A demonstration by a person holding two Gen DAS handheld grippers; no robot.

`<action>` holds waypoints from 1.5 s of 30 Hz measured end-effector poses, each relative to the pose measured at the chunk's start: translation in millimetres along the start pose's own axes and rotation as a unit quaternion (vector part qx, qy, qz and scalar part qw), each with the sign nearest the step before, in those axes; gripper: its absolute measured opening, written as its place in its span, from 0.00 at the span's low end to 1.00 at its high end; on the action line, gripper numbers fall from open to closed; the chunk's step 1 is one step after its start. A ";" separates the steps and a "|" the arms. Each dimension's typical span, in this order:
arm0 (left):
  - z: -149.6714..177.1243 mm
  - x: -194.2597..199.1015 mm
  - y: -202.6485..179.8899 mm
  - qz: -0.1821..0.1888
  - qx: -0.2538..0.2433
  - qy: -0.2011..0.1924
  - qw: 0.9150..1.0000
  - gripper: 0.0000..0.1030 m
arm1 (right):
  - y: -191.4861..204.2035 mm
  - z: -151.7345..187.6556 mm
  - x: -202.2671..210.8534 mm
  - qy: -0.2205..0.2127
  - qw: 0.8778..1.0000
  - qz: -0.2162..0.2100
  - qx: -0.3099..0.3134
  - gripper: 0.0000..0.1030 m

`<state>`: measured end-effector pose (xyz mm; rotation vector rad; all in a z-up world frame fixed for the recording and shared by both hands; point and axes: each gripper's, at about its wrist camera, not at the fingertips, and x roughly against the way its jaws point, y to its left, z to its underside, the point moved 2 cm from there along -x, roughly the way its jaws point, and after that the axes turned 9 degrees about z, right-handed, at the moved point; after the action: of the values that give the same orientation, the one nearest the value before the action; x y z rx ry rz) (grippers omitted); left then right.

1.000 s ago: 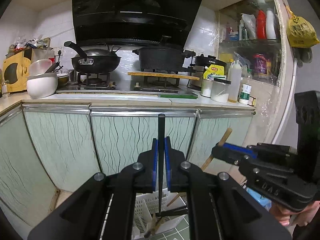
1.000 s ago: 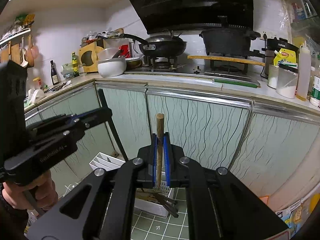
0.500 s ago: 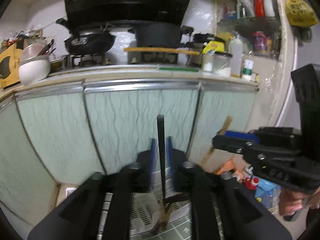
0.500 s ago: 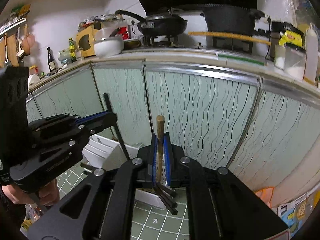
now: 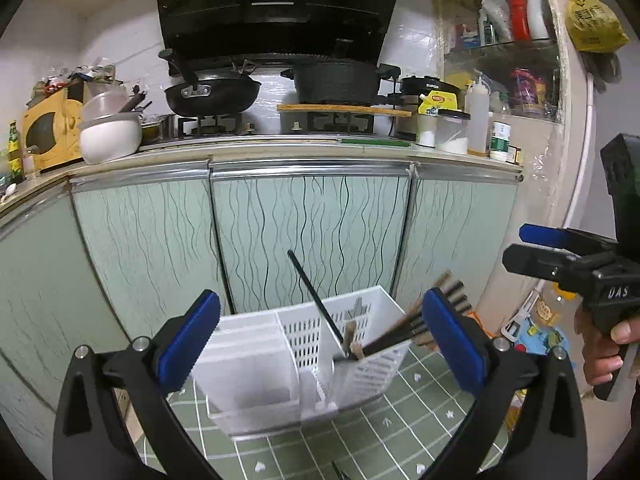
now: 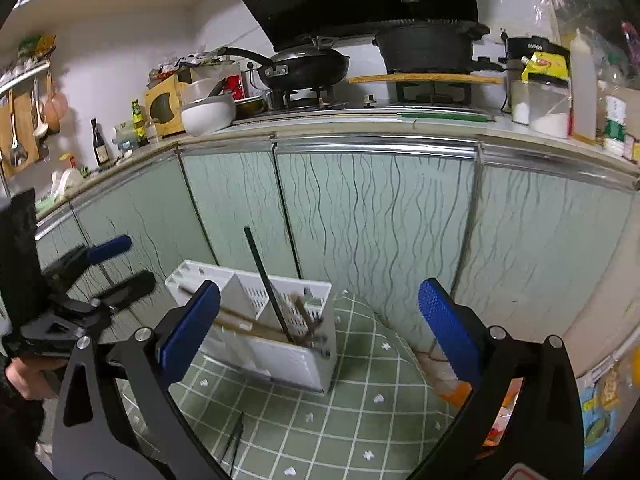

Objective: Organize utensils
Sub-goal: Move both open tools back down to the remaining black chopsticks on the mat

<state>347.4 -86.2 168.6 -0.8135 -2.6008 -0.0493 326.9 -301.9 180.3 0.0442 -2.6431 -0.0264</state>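
A white slotted caddy (image 5: 256,376) (image 6: 296,364) stands on a green checked mat (image 5: 360,440). A black chopstick (image 5: 316,300) (image 6: 268,284) leans free in its perforated right compartment. Wooden chopsticks (image 5: 404,332) (image 6: 240,324) rest there too, slanting over the rim. My left gripper (image 5: 320,340) (image 6: 130,264) hovers just in front of the caddy, its jaws opening wide with nothing between the pads. My right gripper (image 6: 320,328) (image 5: 516,246) sits beside it to the right, its jaws also opening with nothing held.
Pale green cabinet doors (image 5: 312,240) rise close behind the caddy under a counter with a wok (image 5: 212,96) and a pot (image 5: 336,84). A thin dark stick (image 6: 235,438) lies on the mat in front. Colourful packets (image 5: 536,336) clutter the floor at the right.
Both grippers were shut, the left on a black chopstick and the right on a wooden one. Both dropped lower towards the caddy and opened, and the sticks now stand in it.
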 end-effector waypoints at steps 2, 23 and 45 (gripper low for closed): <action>5.7 9.9 -3.9 -0.001 -0.003 0.001 1.000 0.95 | 4.0 10.8 9.2 0.000 1.000 0.001 0.007 0.93; 101.0 98.3 -45.5 -0.021 -0.014 0.001 1.000 0.95 | 43.5 124.7 81.8 0.002 0.998 0.029 0.060 0.93; 143.8 89.4 -46.0 -0.011 0.008 0.004 1.000 0.95 | 50.8 151.4 65.2 0.018 0.998 0.031 0.051 0.93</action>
<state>201.5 -54.2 76.6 -0.7789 -2.6000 -0.0375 195.9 -251.9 79.8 -0.0037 -2.6070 0.1302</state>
